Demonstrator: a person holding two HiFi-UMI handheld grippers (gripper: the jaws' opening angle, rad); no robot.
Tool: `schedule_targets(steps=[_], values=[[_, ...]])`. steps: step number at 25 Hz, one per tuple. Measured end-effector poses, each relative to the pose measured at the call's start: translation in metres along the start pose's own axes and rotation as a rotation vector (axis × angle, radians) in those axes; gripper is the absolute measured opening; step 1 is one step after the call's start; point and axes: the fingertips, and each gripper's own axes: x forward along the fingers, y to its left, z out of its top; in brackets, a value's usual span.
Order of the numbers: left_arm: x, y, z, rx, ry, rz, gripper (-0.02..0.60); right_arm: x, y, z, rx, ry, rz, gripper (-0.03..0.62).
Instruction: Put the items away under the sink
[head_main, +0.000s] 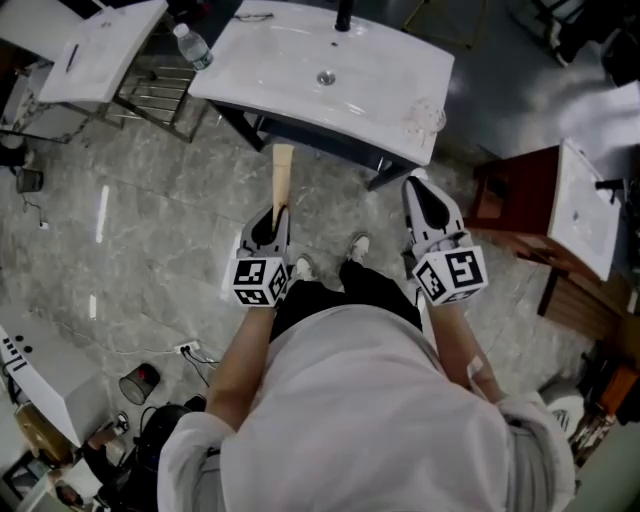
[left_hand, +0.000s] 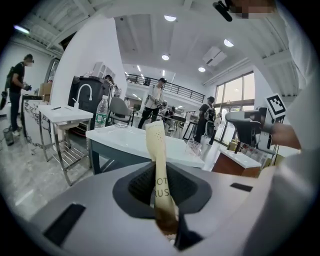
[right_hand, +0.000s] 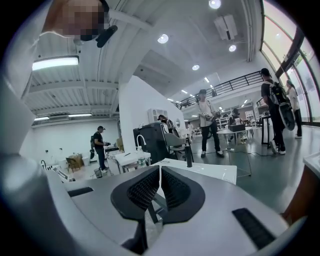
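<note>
Left gripper view: the left tongs (left_hand: 162, 176) pinch a tan pack (left_hand: 156, 145) at centre frame, its end jutting past them; right tongs (right_hand: 159, 172) closed, empty.

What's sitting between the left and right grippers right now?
In the head view, only the person's two shoes on bare grey floor lie between the left gripper, shut on a beige tube, and the right gripper.
</note>
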Motion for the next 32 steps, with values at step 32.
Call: schedule_targets(steps=[32], values=[[0.140,0.098,-0.166,0.024,0.082,-0.019,0.051,0.094,-0.007,-0.167,-0.063,0.059,0.002,0.037]])
